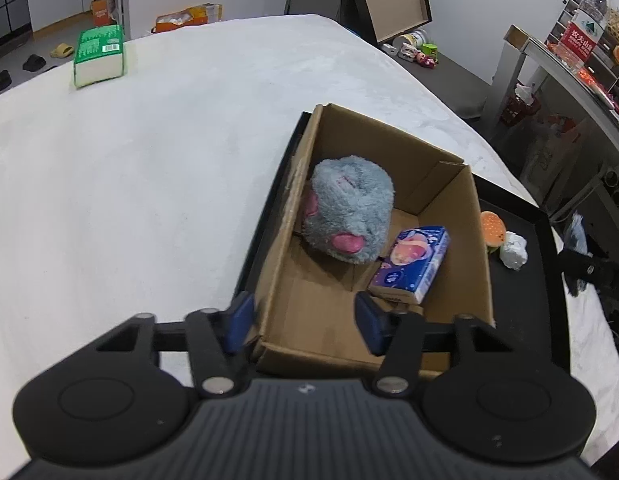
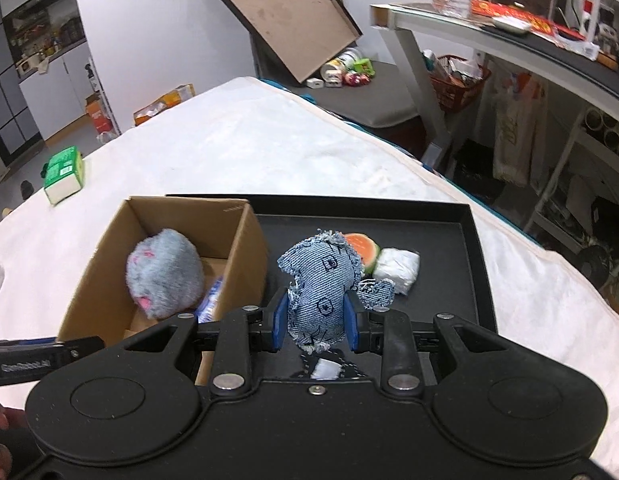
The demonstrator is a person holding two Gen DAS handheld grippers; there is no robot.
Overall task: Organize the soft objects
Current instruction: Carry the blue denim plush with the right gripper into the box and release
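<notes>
A cardboard box (image 1: 449,200) stands in a black tray (image 1: 521,300) on the white bed. In the box lie a grey plush with pink patches (image 1: 349,208) and a blue tissue pack (image 1: 413,264). My left gripper (image 1: 305,322) is open and straddles the box's near left wall, with one finger outside and one inside. My right gripper (image 2: 314,326) is shut on a blue denim stuffed toy (image 2: 321,292), held above the tray (image 2: 449,280) to the right of the box (image 2: 245,248). The plush (image 2: 163,276) also shows in the right wrist view.
A small burger toy (image 2: 363,246) and a white wrapped wad (image 2: 397,270) lie in the tray behind the denim toy. A green tissue pack (image 1: 99,56) sits far off on the bed. A desk with a water bottle (image 1: 585,28) stands to the right.
</notes>
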